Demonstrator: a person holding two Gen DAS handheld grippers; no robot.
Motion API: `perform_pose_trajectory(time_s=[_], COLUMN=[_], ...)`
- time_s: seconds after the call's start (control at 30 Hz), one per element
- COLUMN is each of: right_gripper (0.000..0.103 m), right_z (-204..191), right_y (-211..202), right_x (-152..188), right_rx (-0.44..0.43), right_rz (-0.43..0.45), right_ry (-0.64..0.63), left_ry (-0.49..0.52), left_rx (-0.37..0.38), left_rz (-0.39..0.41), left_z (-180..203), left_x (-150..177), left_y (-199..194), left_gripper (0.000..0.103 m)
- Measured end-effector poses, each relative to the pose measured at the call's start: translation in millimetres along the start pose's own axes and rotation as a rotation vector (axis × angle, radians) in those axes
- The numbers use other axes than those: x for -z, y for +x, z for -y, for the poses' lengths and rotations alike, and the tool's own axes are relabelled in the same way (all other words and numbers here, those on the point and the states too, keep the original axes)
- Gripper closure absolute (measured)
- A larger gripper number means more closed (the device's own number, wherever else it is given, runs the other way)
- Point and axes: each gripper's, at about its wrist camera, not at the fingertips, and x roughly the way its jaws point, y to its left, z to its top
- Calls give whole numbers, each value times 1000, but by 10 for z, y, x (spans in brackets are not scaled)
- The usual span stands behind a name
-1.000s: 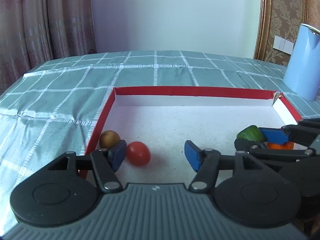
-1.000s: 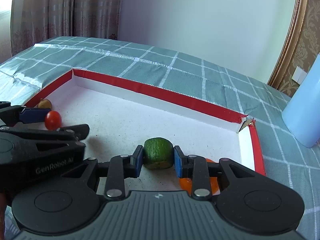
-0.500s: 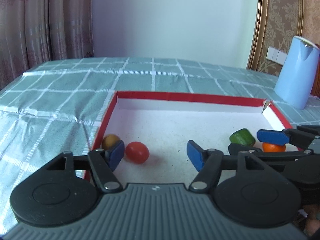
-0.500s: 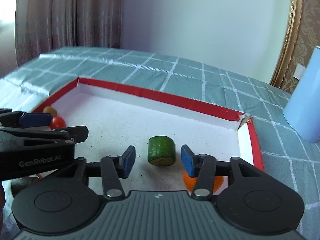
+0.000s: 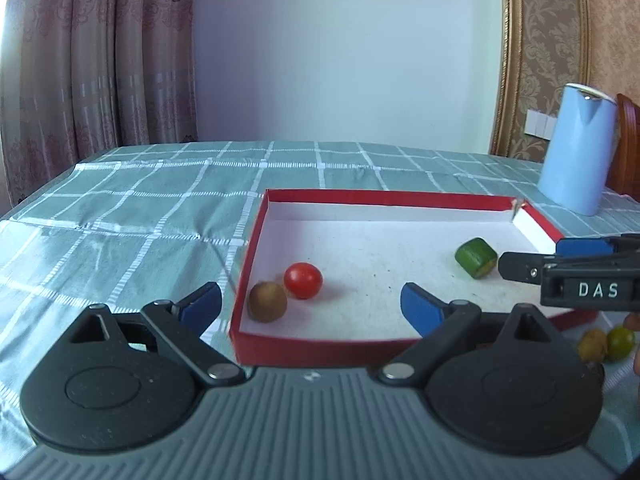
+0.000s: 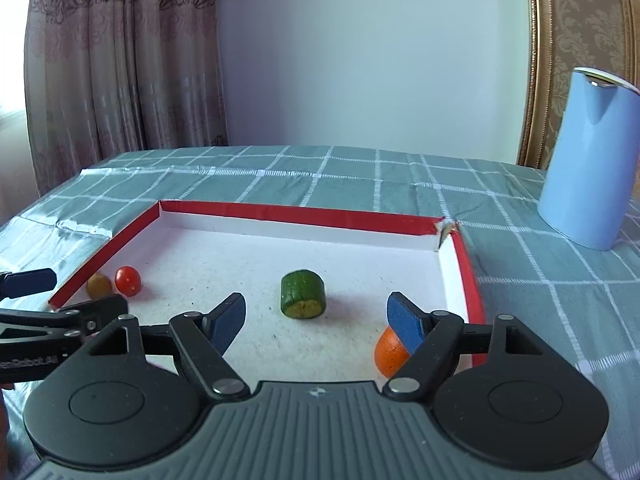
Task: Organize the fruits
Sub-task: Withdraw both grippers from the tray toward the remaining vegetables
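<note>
A red-rimmed white tray (image 5: 400, 196) (image 6: 296, 214) lies on the checked tablecloth. In it are a red tomato (image 5: 303, 280) (image 6: 127, 280), a brown kiwi (image 5: 267, 302) (image 6: 99, 285), a green cucumber chunk (image 5: 476, 258) (image 6: 302, 294) and an orange (image 6: 390, 352). My left gripper (image 5: 310, 306) is open and empty, above the tray's near edge. My right gripper (image 6: 316, 322) is open and empty, just behind the cucumber chunk; it also shows at the right of the left wrist view (image 5: 568, 260).
A light blue kettle (image 5: 576, 150) (image 6: 586, 158) stands on the table beyond the tray's right corner. Two small fruits, one brownish (image 5: 593, 345) and one green-yellow (image 5: 620, 343), lie on the cloth outside the tray's near right. Curtains hang at the left.
My right gripper let go of the cucumber chunk, opened wide and pulled back. Both grippers rose and drew back from the tray. The left gripper stayed open.
</note>
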Motion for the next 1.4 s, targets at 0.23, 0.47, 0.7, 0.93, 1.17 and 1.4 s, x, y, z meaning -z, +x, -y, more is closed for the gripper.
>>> perform_pose_trajectory(time_s=[0.23,0.47,0.7,0.93,1.17,1.4], right_gripper=[25,25,24,24,24,24], right_z=[212,357,390,384,392,422], right_y=[-280,-480,-507,-542,-590,-698], right_x=[183,338,412,420,471,542], right_rx=[-53,-49,-27,-37,-43,-35], right_rz=[23,50,39,47,42,67], right_ry=[104,153,164,167,161,148], left_ry=[-3,76,100,75,137,164], left_rx=[44,40,70,114,153,199], left_rz=[-31,-33,-62,-68,-140,-159], left_z=[-54,39,57,-14,103,148], left_x=[105,216,251,286,275,296], left_y=[-109,-167,-168,-235,-46,-11], left_gripper=[5,5,5,5,12,32])
